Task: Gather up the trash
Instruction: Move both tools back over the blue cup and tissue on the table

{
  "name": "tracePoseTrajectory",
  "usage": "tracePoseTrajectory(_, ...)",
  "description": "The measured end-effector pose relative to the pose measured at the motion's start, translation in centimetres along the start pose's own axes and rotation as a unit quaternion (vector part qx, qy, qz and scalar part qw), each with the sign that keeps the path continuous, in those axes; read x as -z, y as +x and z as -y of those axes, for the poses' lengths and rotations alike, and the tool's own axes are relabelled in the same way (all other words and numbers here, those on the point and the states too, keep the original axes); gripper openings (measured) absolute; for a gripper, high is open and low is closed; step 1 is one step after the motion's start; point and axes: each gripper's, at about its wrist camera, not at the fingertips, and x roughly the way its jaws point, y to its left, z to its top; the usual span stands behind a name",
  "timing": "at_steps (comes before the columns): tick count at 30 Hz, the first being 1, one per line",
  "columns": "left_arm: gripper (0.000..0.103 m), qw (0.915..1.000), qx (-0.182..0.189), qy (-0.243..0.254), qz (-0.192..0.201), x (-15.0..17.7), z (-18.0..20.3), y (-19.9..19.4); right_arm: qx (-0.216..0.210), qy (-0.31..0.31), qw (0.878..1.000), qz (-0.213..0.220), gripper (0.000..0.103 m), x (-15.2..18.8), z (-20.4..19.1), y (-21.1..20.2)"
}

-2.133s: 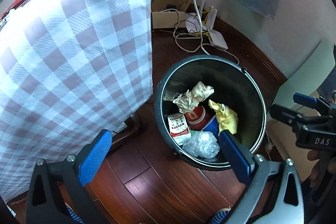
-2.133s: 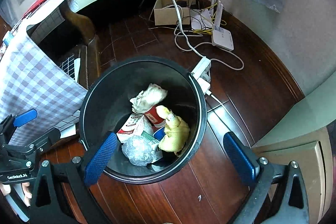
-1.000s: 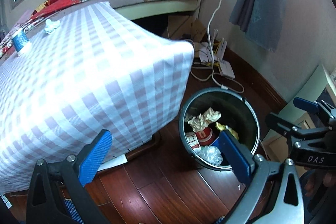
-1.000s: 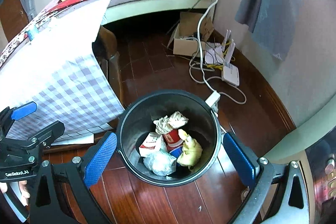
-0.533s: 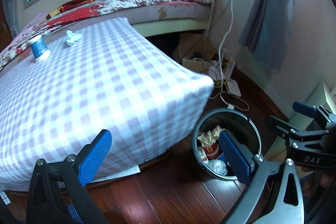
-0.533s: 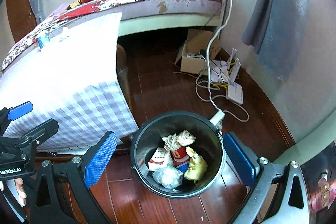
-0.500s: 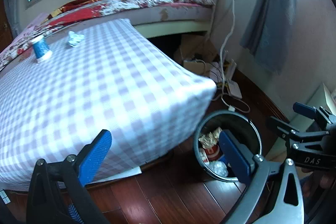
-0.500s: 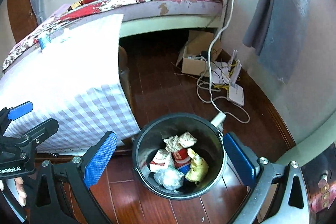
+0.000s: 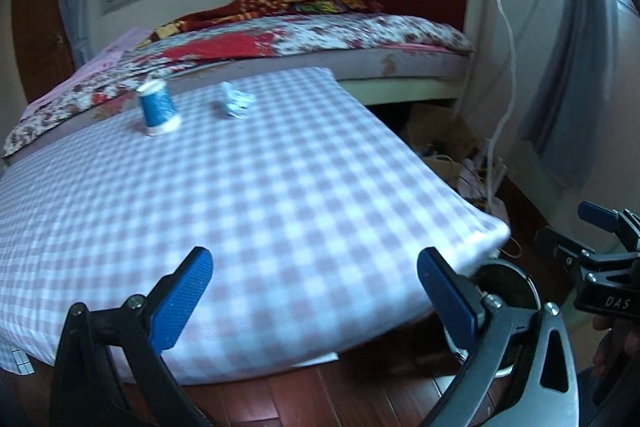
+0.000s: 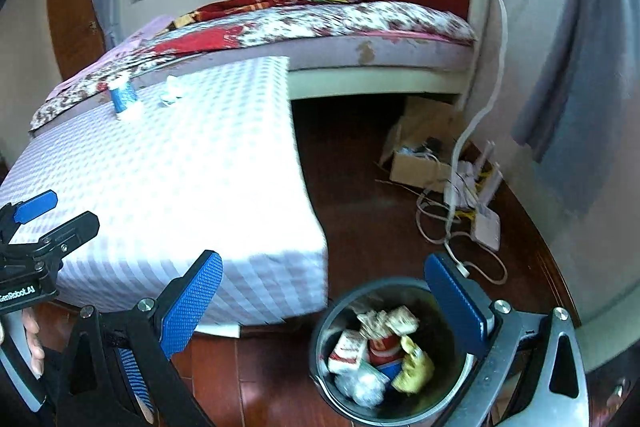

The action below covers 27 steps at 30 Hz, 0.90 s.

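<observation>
Both tongs empty, jaws wide: left tongs (image 9: pixel 314 291) over the checkered table (image 9: pixel 248 195), right tongs (image 10: pixel 322 301) above the floor. Blue cup (image 9: pixel 157 107) and crumpled wad (image 9: pixel 235 103) sit near the table's far edge. Trash bin (image 10: pixel 384 355) on the floor off the table's near right corner, holding litter.

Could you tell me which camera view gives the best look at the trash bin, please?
The right wrist view: the trash bin appears open from above, its contents visible. In the left wrist view only its rim peeks out behind the checkered tablecloth.
</observation>
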Motion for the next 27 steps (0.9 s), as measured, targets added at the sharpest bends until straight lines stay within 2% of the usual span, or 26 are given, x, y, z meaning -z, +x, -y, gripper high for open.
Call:
tracePoseTrajectory(8, 0.102, 0.9992, -0.028, -0.027, 0.007, -1.4, -4.4, 0.8, -0.032, -0.039, 0.999, 0.01, 0.102, -3.9, -5.3, 2.5)
tracePoseTrajectory(18, 0.102, 0.9976, -0.05, -0.048, -0.002, -2.4, -8.8, 3.5, -0.057, -0.072, 0.996, 0.01, 0.102, -7.1, -10.0, 5.9)
tracePoseTrajectory(27, 0.102, 0.9948, -0.083, -0.059, -0.008, -5.9, -13.7, 6.5, -0.096, -0.109, 0.989, 0.012, 0.102, -11.7, -15.0, 9.9)
